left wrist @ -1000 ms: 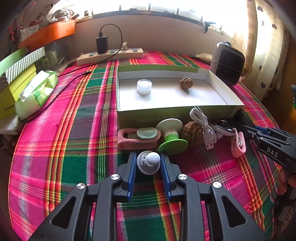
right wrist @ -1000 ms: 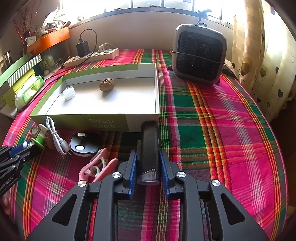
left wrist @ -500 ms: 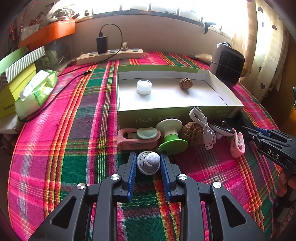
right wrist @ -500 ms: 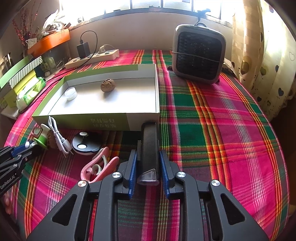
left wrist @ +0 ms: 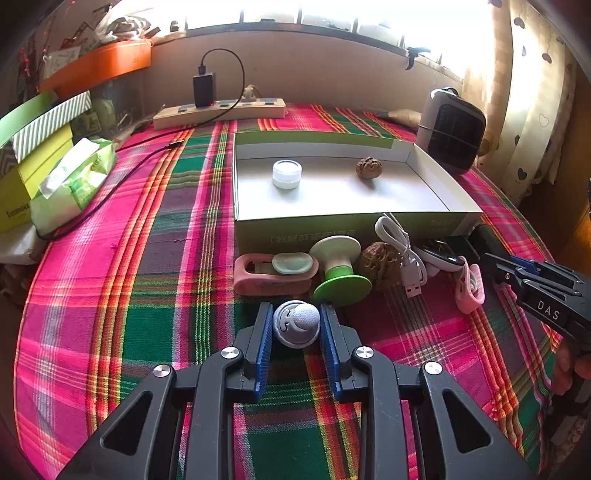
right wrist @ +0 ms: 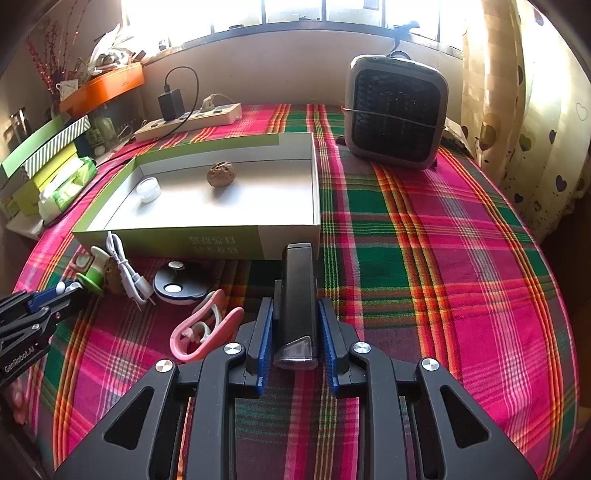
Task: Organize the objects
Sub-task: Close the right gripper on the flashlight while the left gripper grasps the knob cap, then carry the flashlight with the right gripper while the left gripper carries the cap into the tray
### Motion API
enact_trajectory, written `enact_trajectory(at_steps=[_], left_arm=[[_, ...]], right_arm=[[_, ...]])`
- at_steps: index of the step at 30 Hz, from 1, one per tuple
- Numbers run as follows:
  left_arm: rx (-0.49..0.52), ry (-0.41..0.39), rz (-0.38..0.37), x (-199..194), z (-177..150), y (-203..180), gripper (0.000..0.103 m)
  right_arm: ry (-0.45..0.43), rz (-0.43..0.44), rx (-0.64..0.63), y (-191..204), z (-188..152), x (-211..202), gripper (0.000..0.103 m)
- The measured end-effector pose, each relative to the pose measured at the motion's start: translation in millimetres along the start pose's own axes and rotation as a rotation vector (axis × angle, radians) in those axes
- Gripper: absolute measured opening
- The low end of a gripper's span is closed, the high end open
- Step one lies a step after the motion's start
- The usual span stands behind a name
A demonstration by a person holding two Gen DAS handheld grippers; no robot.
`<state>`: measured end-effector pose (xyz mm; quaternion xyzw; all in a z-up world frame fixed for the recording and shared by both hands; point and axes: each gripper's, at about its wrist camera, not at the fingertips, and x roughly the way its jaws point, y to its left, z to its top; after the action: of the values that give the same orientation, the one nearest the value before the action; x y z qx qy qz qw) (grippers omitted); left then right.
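Green-sided box, open-topped, sitting on plaid tablecloth: holding one small white jar and one walnut, well apart. Left gripper is clamping a grey round piece, possibly a cap. Right gripper is clamping a black bar-shaped object, its far end just beside the box's front wall.

Strong daylight pours in from the window at the back, blown out to plain white in both views, and it washes out the curtain on the right. The white floor of the box glares softly. Small objects cast short shadows toward the camera. Fisheye bending curves the desk; corners darken to black. Focus is sharp throughout.
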<state>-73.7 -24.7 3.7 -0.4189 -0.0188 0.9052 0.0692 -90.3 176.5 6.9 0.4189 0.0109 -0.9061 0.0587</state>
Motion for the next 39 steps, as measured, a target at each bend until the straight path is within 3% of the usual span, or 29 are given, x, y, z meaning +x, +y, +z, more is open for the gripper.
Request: enact_trajectory(at_steps=[16, 39], left_arm=[[0.015, -0.04, -0.026, -20.6, 8.9, -4.1, 0.024], [0.062, -0.073, -0.076, -15.4, 57.8, -14.0, 0.024]], right_arm=[[-0.039, 0.027, -0.005, 4.1, 4.5, -21.1, 0.025], [-0.056, 0.075, -0.057, 18.7, 35.9, -24.9, 0.025]])
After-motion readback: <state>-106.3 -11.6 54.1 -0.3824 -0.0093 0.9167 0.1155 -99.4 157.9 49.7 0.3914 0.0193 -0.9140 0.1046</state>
